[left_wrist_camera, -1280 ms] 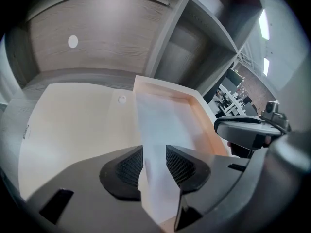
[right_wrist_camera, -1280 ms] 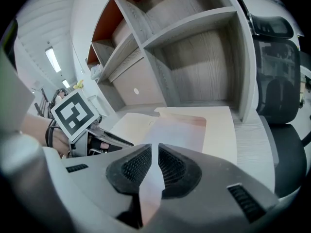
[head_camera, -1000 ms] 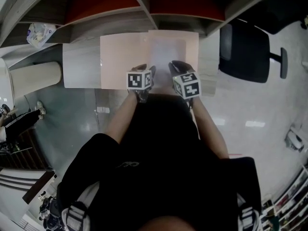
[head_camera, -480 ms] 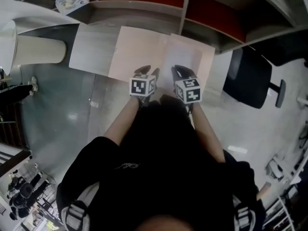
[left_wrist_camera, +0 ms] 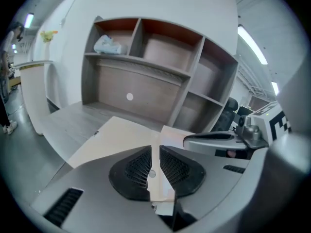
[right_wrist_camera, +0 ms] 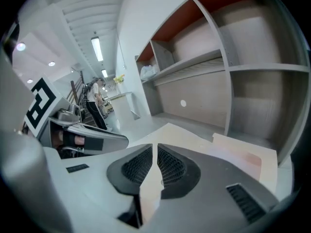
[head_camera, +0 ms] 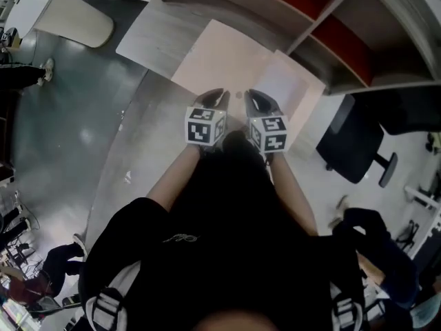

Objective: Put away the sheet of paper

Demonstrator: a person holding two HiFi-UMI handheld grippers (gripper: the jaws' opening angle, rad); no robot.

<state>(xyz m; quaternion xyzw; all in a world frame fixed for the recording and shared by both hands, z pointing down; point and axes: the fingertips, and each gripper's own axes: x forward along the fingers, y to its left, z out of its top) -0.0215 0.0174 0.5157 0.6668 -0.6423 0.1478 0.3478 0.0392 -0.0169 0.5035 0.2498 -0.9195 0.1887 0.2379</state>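
The sheet of paper [left_wrist_camera: 158, 188] shows as a pale strip standing edge-on between the pads of my left gripper [left_wrist_camera: 155, 148]. Its jaws have just been closing, and they are now shut on the sheet. My right gripper [right_wrist_camera: 155, 147] is also shut on the sheet of paper [right_wrist_camera: 149, 194], which runs back between its pads. In the head view my left gripper [head_camera: 215, 94] and right gripper [head_camera: 253, 96] are held close side by side above the desk's near edge. Beyond them a pale pink mat [head_camera: 213, 57] lies on the desk. The held sheet cannot be made out in the head view.
A grey desk [head_camera: 151, 33] carries the mat, with an open shelf unit [left_wrist_camera: 146, 57] behind it and a crumpled bag [left_wrist_camera: 109, 45] on the top shelf. A black office chair [head_camera: 351, 143] stands to the right. People stand on the floor at the lower left [head_camera: 55, 261].
Both grippers have come up off the desk's near edge and drawn closer together. The left gripper's jaws have closed. The head view has swung round, so the desk now runs slantwise.
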